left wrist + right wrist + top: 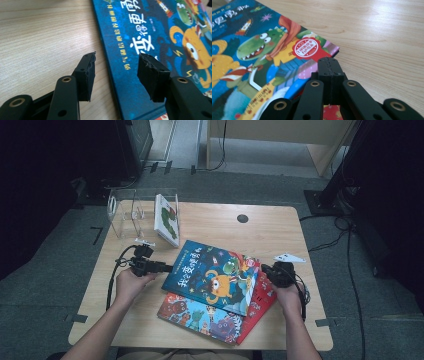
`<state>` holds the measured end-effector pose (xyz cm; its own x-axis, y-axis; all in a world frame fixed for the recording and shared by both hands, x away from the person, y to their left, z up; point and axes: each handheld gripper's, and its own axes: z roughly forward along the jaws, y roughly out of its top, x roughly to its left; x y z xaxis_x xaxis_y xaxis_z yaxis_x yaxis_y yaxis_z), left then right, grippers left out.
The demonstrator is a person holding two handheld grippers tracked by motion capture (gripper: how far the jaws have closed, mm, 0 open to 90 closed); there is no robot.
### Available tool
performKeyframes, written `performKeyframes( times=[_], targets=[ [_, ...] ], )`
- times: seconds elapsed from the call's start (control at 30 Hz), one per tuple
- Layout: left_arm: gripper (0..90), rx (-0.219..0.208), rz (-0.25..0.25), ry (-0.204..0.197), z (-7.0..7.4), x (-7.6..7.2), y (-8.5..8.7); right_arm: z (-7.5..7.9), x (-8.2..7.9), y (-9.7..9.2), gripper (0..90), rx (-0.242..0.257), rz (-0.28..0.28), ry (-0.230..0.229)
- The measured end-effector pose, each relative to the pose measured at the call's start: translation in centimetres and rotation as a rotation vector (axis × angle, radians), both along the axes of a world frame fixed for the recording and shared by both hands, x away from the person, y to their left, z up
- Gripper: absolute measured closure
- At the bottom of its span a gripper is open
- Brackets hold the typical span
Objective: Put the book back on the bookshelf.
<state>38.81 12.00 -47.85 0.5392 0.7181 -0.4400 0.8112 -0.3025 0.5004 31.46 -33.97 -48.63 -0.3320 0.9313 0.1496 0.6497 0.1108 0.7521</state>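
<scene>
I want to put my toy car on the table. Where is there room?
There is bare wood at the far right, between the dark round hole and the table edge, and along the left side, beside the left gripper. The middle and near side are crowded with the blue book and books under it. The clear stand and an upright book fill the far left.

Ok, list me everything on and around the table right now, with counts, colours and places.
Dark blue picture book: one, top of the stack, table centre.
Blue monster book: one, beneath it, front.
Red book: one, beneath, right side.
White and green book: one, upright in the stand.
Clear book stand: one, transparent, back left.
Table: one, light wood.
Left gripper: black, open, astride the top book's left edge.
Right gripper: black, shut, at that book's right corner.
</scene>
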Motion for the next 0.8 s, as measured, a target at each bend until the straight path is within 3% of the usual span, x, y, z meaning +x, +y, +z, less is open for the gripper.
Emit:
performKeyframes(
  times=[0.13,0.37,0.5,0.57,0.63,0.8],
  targets=[
    [48.3,0.029,0.004,-0.004,-0.2,0.1,0.1,0.4,0.0,0.5,90.0,-0.020,0.017,-0.014],
    [48.1,0.073,0.013,0.008,-1.0,0.5,0.3,0.3,0.1,1.9,90.0,-0.038,0.072,0.022],
    [48.1,0.083,0.025,0.022,-1.3,0.7,0.6,0.3,0.1,2.1,89.7,-0.037,0.071,0.032],
    [50.1,0.104,0.021,0.001,-1.3,0.5,0.5,0.2,0.1,2.1,88.1,-0.021,0.063,0.035],
    [49.6,0.100,0.021,0.004,-1.3,0.5,0.5,0.2,0.2,2.0,86.3,0.000,0.066,0.050],
    [49.3,0.137,-0.005,-0.030,-1.2,0.2,0.2,0.2,0.2,2.0,90.0,-0.023,0.080,0.045]
  ],
)
